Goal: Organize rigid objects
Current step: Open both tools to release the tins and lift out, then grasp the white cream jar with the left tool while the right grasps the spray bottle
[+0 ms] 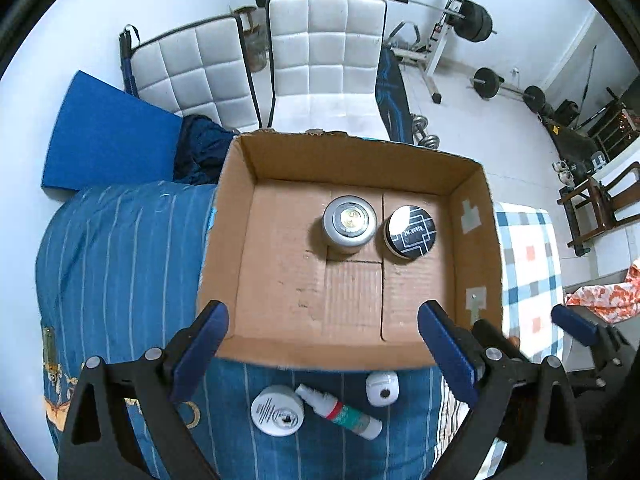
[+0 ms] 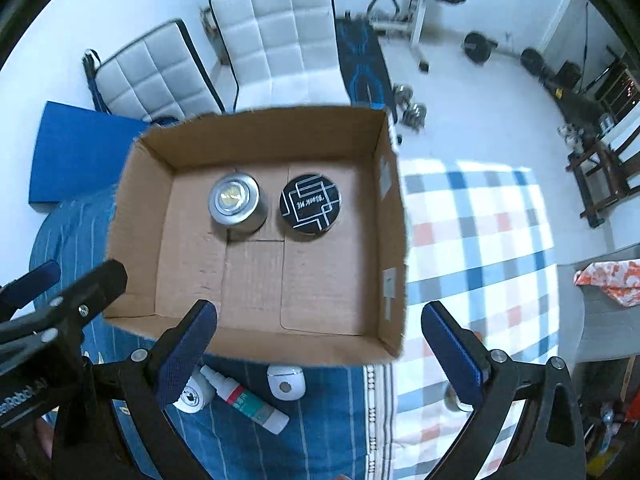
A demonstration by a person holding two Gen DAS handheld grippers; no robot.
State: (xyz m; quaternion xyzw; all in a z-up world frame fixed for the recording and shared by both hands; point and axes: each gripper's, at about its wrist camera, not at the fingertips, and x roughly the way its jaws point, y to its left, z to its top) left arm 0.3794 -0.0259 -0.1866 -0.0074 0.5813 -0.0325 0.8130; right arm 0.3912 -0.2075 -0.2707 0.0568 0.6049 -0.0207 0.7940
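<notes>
An open cardboard box (image 1: 476,240) (image 2: 392,240) sits on a bed. Inside it stand a silver tin (image 1: 349,224) (image 2: 236,204) and a black round tin (image 1: 409,231) (image 2: 311,204), side by side near the far wall. On the blue striped cover in front of the box lie a white round case (image 1: 277,410) (image 2: 192,398), a small white bottle with a red and green label (image 1: 340,412) (image 2: 246,400) and a small white capsule-like item (image 1: 382,389) (image 2: 286,382). My left gripper (image 1: 324,344) is open above the box's near edge. My right gripper (image 2: 320,344) is open over the near right corner.
A checked blanket (image 2: 472,240) covers the bed right of the box. White padded chairs (image 1: 324,64), a blue mat (image 1: 104,140) and weight equipment (image 1: 472,20) stand beyond the bed. A partly hidden round object (image 2: 454,398) lies behind my right finger.
</notes>
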